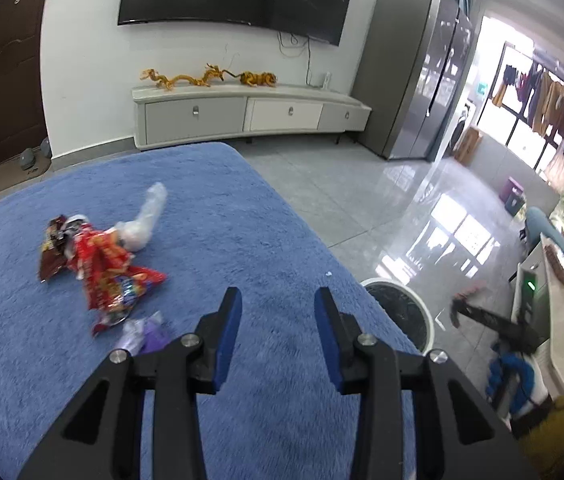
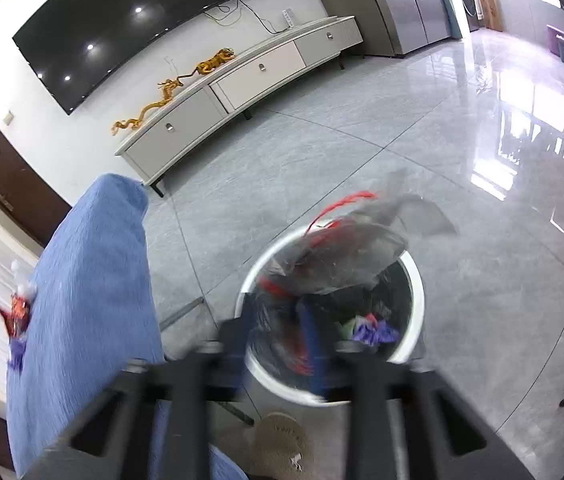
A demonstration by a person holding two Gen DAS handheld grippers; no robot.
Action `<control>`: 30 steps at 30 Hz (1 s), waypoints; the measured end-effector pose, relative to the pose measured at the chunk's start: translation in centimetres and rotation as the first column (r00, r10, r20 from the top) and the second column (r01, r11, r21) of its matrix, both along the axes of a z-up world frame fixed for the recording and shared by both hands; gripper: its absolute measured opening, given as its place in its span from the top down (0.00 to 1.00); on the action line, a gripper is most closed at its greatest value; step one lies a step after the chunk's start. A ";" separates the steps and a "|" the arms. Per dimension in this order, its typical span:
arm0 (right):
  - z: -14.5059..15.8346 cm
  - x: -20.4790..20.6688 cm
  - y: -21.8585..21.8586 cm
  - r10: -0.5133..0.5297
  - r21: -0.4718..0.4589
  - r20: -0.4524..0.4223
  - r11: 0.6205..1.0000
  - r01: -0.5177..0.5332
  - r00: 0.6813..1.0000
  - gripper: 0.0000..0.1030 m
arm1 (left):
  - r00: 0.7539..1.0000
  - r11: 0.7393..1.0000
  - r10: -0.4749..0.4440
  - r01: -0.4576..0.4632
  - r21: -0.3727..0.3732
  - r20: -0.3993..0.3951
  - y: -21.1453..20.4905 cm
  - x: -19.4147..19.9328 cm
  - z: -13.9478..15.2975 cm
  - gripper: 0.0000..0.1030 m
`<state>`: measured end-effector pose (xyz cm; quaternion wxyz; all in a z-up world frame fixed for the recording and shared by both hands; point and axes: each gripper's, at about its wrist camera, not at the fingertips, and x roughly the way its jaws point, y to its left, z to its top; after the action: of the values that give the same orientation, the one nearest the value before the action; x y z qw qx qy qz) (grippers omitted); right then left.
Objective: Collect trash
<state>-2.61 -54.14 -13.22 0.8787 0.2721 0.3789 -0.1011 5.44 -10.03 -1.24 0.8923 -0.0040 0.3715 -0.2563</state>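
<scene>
While the right wrist view is smearing badly, I am finding the right gripper (image 2: 278, 336) hard to read: its fingers are blurring over the white bin (image 2: 417, 292), and I cannot tell how wide they are standing. A grey wrapper with red trim (image 2: 349, 248) is showing above the bin's rim, just ahead of the fingertips; whether it is pinched or loose I cannot tell. Inside the bin, purple and green scraps are showing only in part behind the fingers.

My left gripper (image 1: 278, 300) is hovering over the blue cloth (image 1: 222, 216) near its right edge, jaws standing well apart and holding nothing. Toward the cloth's left side, red snack wrappers (image 1: 110, 268) are lying in a heap, touching a clear plastic bag (image 1: 146, 216). A purple wrapper (image 1: 146, 334) is lying just beside the left finger, partly hidden behind the gripper body. The bin is peeking past the cloth's right edge.
</scene>
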 end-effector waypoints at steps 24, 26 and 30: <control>17.4 1.1 22.3 0.261 -0.284 0.222 0.939 -0.193 0.940 0.32 | 0.914 0.941 0.332 -0.338 -0.014 0.232 13.9 -6.4 3.9 0.45; 18.1 1.0 24.1 0.290 -0.304 0.240 0.929 -0.212 0.926 0.28 | 0.904 0.938 0.341 -0.347 -0.023 0.259 14.5 -7.1 4.2 0.37; 19.2 0.7 27.2 0.345 -0.329 0.276 0.911 -0.249 0.897 0.26 | 0.884 0.931 0.356 -0.364 -0.031 0.304 15.3 -8.3 4.8 0.35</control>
<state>-1.92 -26.94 5.99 0.9643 0.0938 0.2460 0.0289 -2.87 5.31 3.60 0.9707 -0.0212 0.2260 -0.0787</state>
